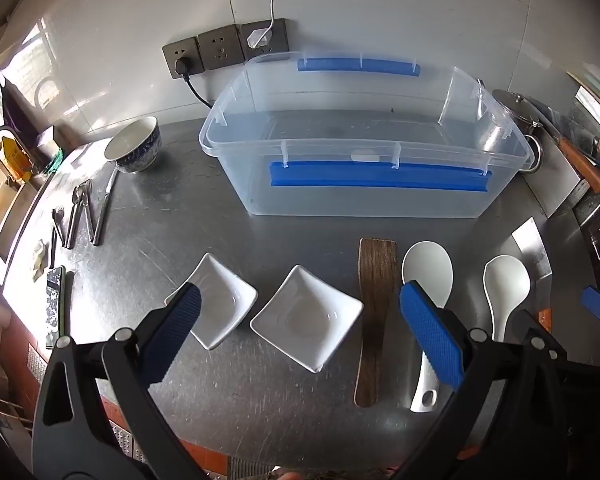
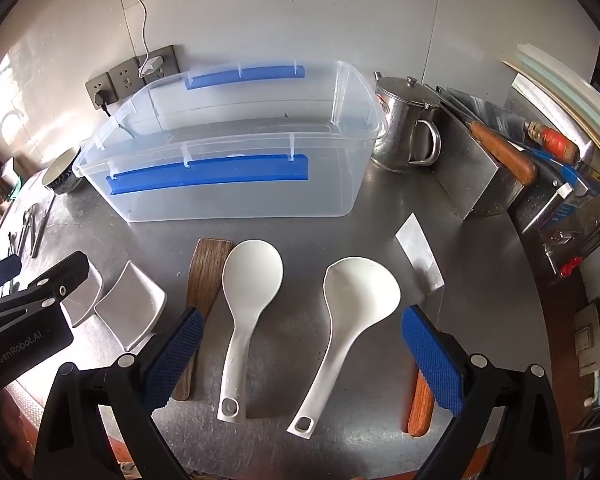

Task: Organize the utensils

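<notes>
On the steel counter (image 1: 260, 400) lie two white square dishes (image 1: 306, 316) (image 1: 220, 300), a wooden spatula (image 1: 374, 320) and two white rice paddles (image 2: 248, 312) (image 2: 352, 328). A cleaver (image 2: 418, 256) with a wooden handle lies at the right. Behind them stands a clear plastic bin (image 1: 364, 176) with blue clips, nothing in it. My left gripper (image 1: 300, 344) hangs open above the right dish. My right gripper (image 2: 302, 356) hangs open above the two paddles. Neither holds anything.
Small metal forks, spoons and a knife (image 1: 84, 212) lie at the far left beside a blue-patterned bowl (image 1: 134, 144). A steel pot with a lid (image 2: 406, 124) and a knife block (image 2: 496, 152) stand at the right. Wall sockets (image 1: 224, 50) with cables sit behind the bin.
</notes>
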### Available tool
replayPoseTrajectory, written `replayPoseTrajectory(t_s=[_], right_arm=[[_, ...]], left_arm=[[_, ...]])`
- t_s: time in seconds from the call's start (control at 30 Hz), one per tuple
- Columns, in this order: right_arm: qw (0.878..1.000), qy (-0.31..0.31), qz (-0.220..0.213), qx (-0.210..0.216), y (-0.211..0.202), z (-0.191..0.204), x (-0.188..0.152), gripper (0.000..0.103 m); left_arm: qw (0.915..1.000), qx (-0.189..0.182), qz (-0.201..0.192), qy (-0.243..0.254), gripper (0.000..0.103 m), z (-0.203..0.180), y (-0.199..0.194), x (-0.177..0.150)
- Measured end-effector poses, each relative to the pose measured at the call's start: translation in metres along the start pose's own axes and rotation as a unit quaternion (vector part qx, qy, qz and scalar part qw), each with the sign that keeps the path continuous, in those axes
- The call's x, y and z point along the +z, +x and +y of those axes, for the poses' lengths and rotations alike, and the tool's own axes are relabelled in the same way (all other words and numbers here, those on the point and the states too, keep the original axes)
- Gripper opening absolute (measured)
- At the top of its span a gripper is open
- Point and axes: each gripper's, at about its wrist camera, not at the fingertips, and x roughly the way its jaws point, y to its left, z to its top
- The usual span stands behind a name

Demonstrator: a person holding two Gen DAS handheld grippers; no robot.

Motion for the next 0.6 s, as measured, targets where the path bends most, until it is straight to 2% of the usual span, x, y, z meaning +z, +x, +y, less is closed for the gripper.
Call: replayPoseTrajectory(t_s=[0.6], right_arm=[[1.0, -0.003, 0.014, -0.002, 0.0064, 0.0006, 0.0005, 0.099]], left_arm=[[1.0, 0.005, 0.006, 0.001, 0.096, -0.0031, 0.0039, 0.0057]])
